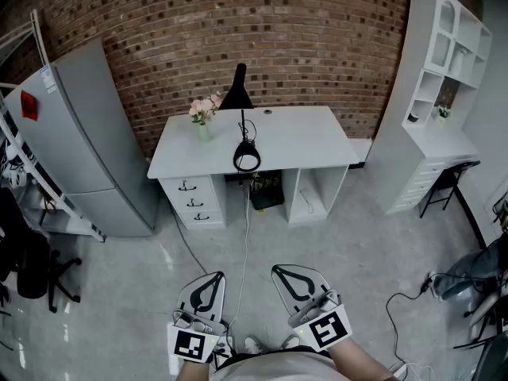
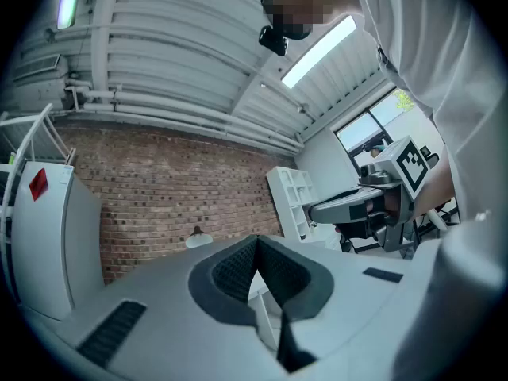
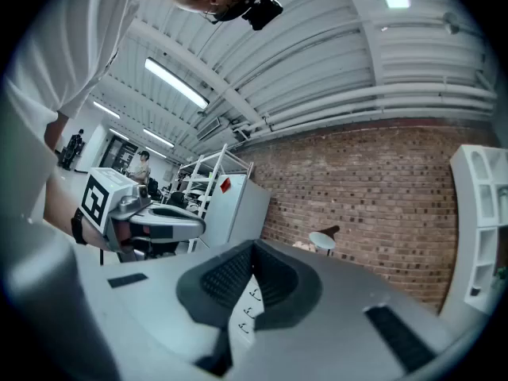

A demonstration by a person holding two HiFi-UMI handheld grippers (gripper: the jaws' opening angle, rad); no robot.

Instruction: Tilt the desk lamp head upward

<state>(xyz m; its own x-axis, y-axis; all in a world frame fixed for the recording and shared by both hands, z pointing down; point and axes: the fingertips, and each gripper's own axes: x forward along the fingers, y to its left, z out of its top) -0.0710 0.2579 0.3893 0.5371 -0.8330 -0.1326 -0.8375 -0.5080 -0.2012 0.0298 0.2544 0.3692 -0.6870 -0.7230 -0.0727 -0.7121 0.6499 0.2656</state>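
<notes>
Two grippers hung low, well back from the desk.
The left gripper [image 1: 217, 277] and right gripper [image 1: 277, 271] each had their jaws pressed together on nothing. The desk lamp [image 1: 247, 156] stood on the white desk [image 1: 305, 137], well apart from both.

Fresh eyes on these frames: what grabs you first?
The white desk against the red brick wall, carrying a black desk lamp at its middle and pink flowers toward its left. Low in the head view, the left gripper and right gripper hang side by side over the grey floor, both shut and empty, well short of the desk.
</notes>
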